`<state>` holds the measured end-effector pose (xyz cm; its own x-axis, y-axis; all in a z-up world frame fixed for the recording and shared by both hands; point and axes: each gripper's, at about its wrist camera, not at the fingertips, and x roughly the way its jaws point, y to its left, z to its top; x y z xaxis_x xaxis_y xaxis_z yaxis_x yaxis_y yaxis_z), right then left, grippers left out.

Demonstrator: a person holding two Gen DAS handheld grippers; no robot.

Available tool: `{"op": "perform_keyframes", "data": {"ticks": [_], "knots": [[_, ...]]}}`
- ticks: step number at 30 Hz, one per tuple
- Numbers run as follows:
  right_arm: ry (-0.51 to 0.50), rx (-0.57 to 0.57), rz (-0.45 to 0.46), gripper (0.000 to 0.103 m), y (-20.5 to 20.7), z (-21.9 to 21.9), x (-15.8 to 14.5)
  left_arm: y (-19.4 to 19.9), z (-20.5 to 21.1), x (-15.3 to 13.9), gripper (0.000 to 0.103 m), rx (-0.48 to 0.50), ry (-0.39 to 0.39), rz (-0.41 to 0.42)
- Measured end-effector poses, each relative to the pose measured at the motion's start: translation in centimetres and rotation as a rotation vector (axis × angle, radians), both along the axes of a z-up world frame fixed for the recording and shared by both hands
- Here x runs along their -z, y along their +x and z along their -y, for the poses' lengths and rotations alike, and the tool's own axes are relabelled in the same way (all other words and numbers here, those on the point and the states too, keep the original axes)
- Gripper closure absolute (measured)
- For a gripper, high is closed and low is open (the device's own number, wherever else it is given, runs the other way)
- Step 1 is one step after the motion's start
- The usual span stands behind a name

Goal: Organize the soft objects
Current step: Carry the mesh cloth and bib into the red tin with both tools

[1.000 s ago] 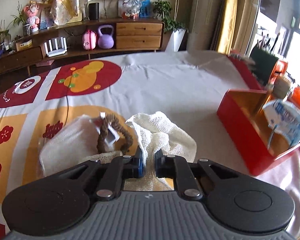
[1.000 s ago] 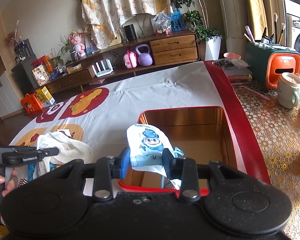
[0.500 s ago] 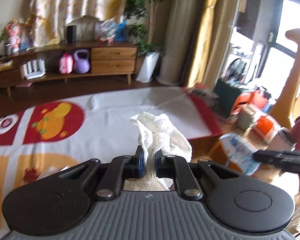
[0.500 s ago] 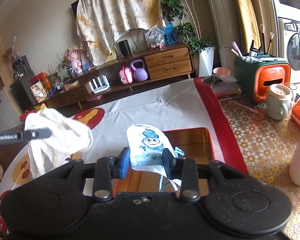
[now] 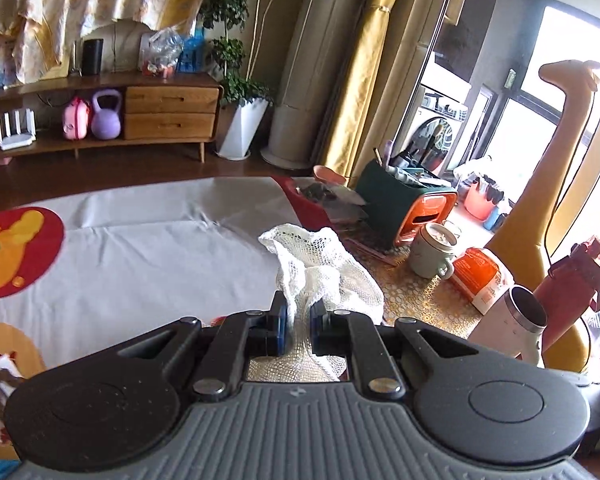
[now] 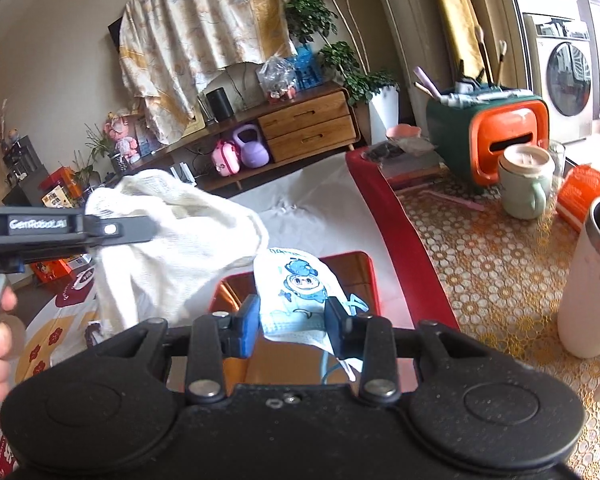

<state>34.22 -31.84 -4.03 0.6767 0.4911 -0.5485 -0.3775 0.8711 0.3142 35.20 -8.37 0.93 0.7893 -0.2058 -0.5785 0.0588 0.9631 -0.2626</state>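
We are mid-carry: our left hand-held gripper (image 5: 298,330) is clamped on the white mesh cloth (image 5: 320,268), held in the air beside the red box (image 6: 352,276); the right hand-held gripper (image 6: 292,326) pinches a cartoon-print face mask (image 6: 296,284) over it. Next, we judge, both need lowering inside and releasing.

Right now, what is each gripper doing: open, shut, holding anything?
Left gripper: shut on the white mesh cloth, lifted off the table.
Right gripper: shut on the cartoon-print face mask, above the red box.
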Motion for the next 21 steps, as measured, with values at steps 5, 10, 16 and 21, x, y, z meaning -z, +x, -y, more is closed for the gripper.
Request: {"op": "perform_keyframes", "data": {"ticks": [5, 10, 16, 21], "knots": [[-0.009, 0.009, -0.023, 0.069, 0.7, 0.5, 1.4, 2.5, 1.8, 2.3, 0.092, 0.009, -0.001, -0.027], [-0.018, 0.013, -0.049, 0.069, 1.4, 0.9, 3.1, 4.4, 2.4, 5.1, 0.092, 0.019, -0.016, -0.06], [-0.059, -0.016, -0.075, 0.07, 2.0, -0.2, 5.0, 6.0, 3.5, 8.5, 0.092, 0.053, 0.028, -0.135], [-0.129, -0.058, -0.067, 0.07, 2.1, -1.9, 5.9, 6.7, 3.9, 10.7, 0.092, 0.08, 0.07, -0.207]]}}
